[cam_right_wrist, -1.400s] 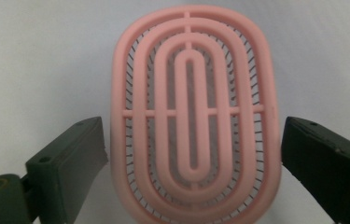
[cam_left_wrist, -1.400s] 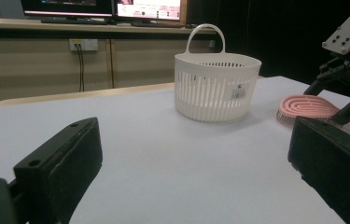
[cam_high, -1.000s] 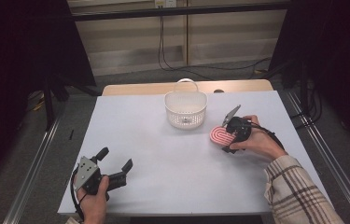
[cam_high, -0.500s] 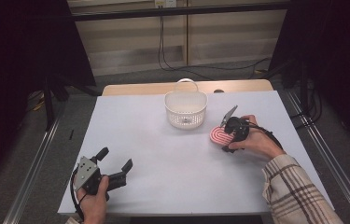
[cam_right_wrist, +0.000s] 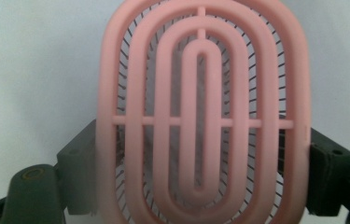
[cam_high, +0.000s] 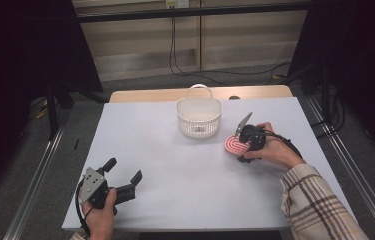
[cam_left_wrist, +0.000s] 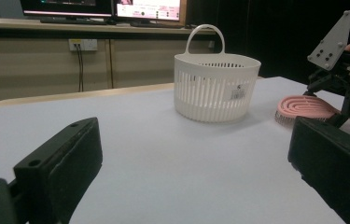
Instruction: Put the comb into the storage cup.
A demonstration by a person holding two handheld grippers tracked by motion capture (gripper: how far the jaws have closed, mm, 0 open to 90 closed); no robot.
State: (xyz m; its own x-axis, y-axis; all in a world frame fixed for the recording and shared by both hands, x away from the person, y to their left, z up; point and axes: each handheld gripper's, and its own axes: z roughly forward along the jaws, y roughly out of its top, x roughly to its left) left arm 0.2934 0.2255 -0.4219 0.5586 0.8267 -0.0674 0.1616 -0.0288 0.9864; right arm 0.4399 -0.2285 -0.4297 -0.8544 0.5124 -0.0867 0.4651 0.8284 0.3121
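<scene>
Two tools on white table: right clamps pink brush, left gapes

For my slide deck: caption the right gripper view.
Right gripper jaws closing on either side of a pink oval brush lying on the white table.

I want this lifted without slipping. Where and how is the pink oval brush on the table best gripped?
Grip the pink brush across its narrow width, one jaw on each long side, coming from above. It lies flat with bristles down, and the long sides run nearly straight. The right gripper already straddles it so.
</scene>
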